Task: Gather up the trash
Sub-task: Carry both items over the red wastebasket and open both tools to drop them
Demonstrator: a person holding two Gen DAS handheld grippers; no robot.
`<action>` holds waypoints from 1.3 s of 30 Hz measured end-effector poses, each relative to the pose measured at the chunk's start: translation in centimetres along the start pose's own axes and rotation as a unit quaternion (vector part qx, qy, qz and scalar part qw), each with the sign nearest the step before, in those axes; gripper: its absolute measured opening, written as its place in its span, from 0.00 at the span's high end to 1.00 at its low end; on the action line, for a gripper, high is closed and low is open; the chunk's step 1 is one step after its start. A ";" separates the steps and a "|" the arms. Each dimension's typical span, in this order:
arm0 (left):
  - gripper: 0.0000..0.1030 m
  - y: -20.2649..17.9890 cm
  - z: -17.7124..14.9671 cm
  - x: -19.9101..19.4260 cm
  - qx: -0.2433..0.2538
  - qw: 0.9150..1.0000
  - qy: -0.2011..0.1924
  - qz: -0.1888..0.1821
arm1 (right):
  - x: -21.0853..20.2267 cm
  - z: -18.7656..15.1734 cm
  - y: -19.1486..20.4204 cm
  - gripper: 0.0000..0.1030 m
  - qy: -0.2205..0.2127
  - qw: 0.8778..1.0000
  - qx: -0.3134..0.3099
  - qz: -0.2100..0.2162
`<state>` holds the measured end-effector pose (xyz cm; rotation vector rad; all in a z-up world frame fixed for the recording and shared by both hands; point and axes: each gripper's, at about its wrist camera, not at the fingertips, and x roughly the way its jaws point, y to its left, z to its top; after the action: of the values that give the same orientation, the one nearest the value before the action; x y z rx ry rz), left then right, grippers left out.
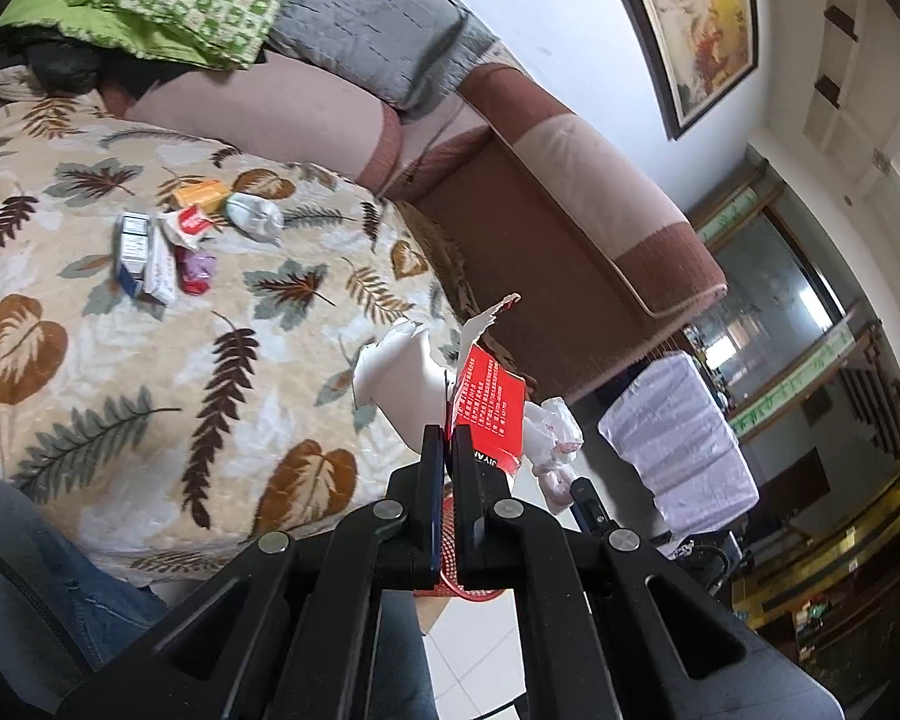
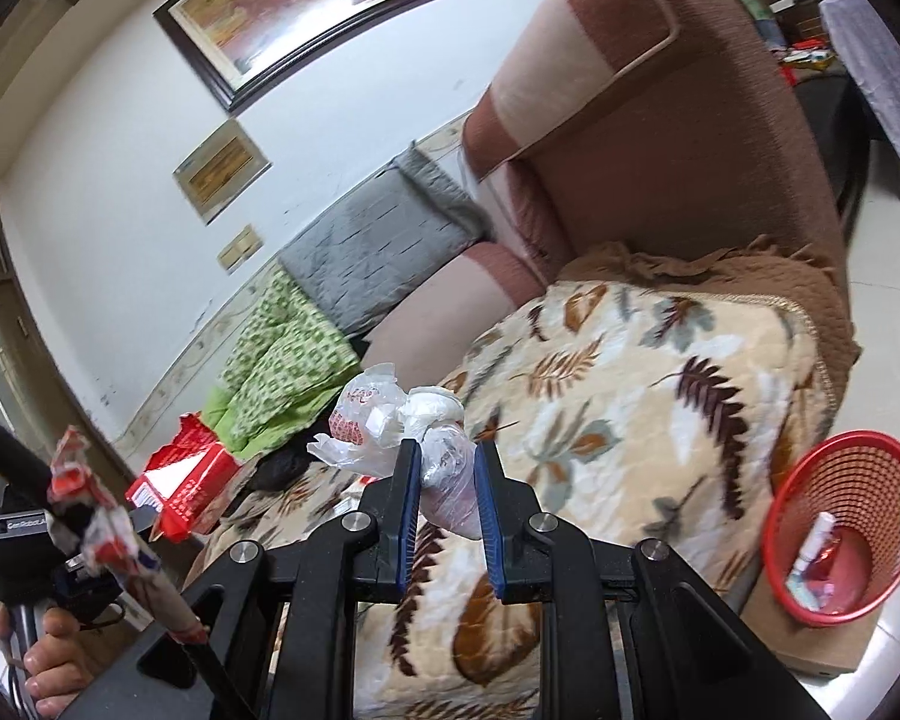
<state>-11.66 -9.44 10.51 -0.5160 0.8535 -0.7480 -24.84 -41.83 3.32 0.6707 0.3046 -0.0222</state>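
most of the red basket [image 1: 459,579] hidden behind the left gripper [image 1: 448,438]

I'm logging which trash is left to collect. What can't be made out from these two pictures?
- Left wrist view: print on the small packets on the blanket is too small to read.
- Left wrist view: the red basket is mostly hidden behind the left claw.
- Right wrist view: basket contents are too small to identify.
- Right wrist view: what the crumpled plastic bag wraps is unclear.
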 end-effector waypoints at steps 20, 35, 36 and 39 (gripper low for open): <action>0.98 -7.3 -2.6 10.6 0.064 0.991 0.102 -0.056 | -8.2 2.5 -6.9 0.81 -0.075 0.990 0.031 -0.115; 0.98 -12.2 -7.2 20.4 0.118 0.974 0.187 -0.056 | -10.0 2.1 -12.9 0.81 -0.076 0.972 0.095 -0.202; 0.98 -12.2 -7.5 20.8 0.120 0.972 0.192 -0.054 | -10.1 2.0 -13.4 0.81 -0.075 0.970 0.100 -0.208; 0.98 -12.4 -8.6 22.5 0.125 0.969 0.209 -0.047 | -9.9 1.7 -14.3 0.81 -0.072 0.967 0.110 -0.219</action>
<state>-13.51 -35.44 3.20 -0.1725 1.1108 -1.0582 -35.50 -54.85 -1.28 0.8062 0.3071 -0.5322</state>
